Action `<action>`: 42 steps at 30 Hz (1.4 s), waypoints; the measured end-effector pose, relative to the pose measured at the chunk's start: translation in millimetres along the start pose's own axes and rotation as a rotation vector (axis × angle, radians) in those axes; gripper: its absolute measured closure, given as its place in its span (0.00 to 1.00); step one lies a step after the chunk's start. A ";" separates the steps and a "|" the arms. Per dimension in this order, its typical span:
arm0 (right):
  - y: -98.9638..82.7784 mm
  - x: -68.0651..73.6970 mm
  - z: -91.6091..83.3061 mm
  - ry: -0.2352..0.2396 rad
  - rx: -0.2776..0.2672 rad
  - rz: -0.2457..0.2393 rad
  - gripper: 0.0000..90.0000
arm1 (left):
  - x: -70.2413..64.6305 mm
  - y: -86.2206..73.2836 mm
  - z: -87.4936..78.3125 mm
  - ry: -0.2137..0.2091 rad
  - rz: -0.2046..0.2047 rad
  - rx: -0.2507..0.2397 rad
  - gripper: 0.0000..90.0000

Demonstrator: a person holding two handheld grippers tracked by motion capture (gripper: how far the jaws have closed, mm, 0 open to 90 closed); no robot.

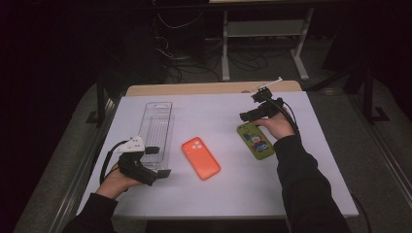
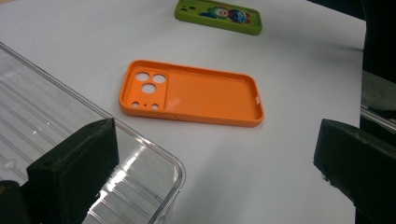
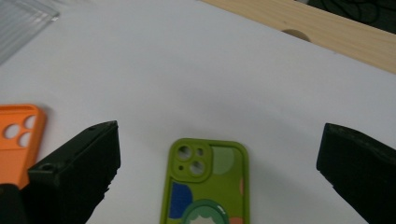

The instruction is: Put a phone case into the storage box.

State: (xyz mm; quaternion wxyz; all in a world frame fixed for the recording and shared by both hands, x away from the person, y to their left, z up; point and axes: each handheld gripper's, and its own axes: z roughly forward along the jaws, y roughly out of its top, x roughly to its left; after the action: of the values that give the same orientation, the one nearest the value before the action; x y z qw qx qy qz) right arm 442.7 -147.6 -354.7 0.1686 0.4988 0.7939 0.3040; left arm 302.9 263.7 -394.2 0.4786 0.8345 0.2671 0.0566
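The right tool (image 1: pixel 250 115) is held just above the far end of a green rubbery phone case printed with a cartoon figure (image 1: pixel 256 141), which lies flat, printed back up, on the white worktop (image 1: pixel 218 194). In the right gripper view the jaws of this tool are seen wide apart, with the camera end of the green phone case (image 3: pixel 205 182) lying between them and touched by neither.

The left tool (image 1: pixel 154 170) is held over the near end of a clear ribbed plastic tray (image 1: pixel 156 128), a long narrow box set lengthwise on the worktop. Its jaws are likewise spread apart and nothing is clamped; in the left gripper view the rounded corner of the clear tray (image 2: pixel 140 168) is seen beside one jaw.

Ahead of the left tool, just beyond the tray's edge, an orange soft plastic phone case (image 2: pixel 191 93) lies with its hollow inside facing up. In the high view this orange case (image 1: pixel 200 158) is placed between the two tools, apart from both the tray and the green case.
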 end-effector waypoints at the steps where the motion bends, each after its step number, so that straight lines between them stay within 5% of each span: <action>1: 0.0 -0.6 0.1 -0.025 0.005 0.018 0.00 | -0.1 0.0 0.0 0.000 -0.003 0.000 0.00; 9: -0.5 -2.5 -1.8 -0.034 0.008 0.047 0.00 | 0.3 0.1 -0.7 0.001 -0.001 0.000 0.00; 42: -38.2 -0.2 7.0 0.002 0.113 0.009 0.00 | -0.6 0.2 -0.3 0.002 -0.004 -0.001 0.00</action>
State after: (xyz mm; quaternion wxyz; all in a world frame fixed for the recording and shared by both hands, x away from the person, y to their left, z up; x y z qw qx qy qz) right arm 420.5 -157.7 -384.9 0.1380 0.5111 0.8077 0.2597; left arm 302.3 263.5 -393.8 0.4789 0.8336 0.2693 0.0568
